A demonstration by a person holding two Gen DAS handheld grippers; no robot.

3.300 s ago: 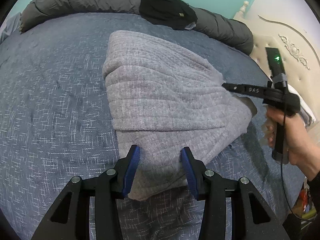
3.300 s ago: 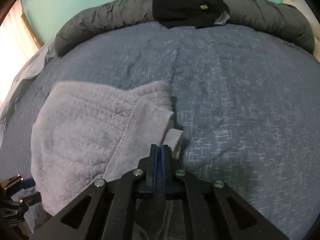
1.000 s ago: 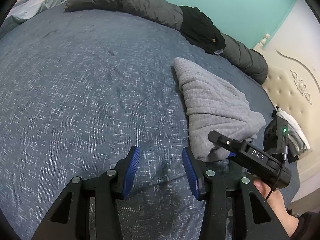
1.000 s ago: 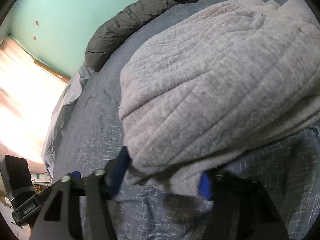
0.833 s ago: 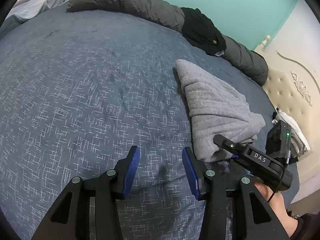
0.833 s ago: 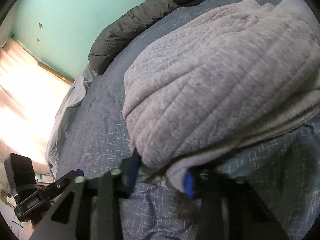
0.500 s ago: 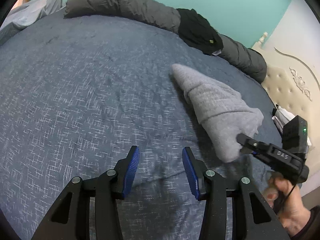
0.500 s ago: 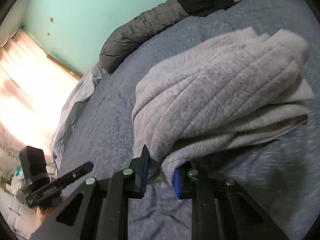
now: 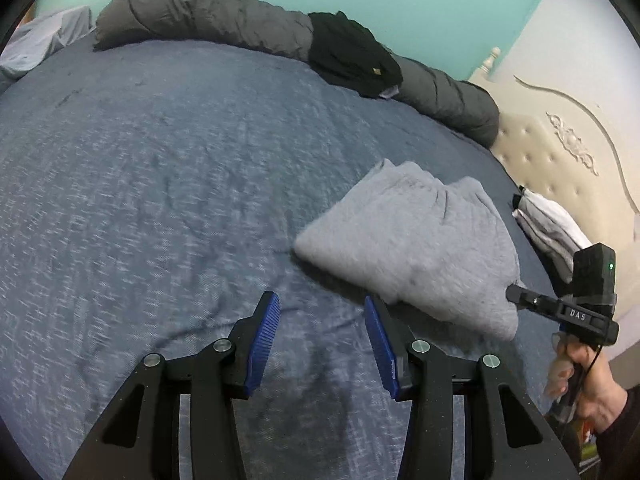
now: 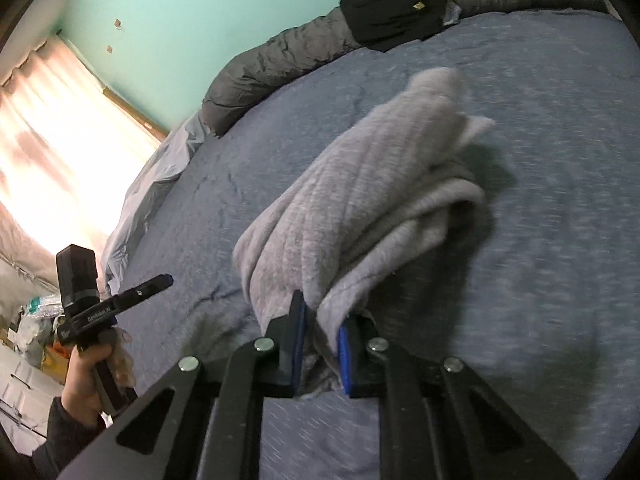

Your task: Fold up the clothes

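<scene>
Your right gripper (image 10: 322, 338) clamps the folded grey garment's (image 10: 372, 184) near edge. Your left gripper (image 9: 320, 332) hangs apart over bare bedspread (image 9: 140, 184), garment (image 9: 416, 248) just right.

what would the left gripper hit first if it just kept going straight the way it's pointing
Most likely the blue bedspread. The left gripper is open and empty, aimed down at bare cover. The folded grey garment, held by the right gripper, lies off to its right, though depth is hard to judge.

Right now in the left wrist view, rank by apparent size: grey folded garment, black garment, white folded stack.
1. grey folded garment
2. black garment
3. white folded stack; partly hidden, and nearness skews all three.
</scene>
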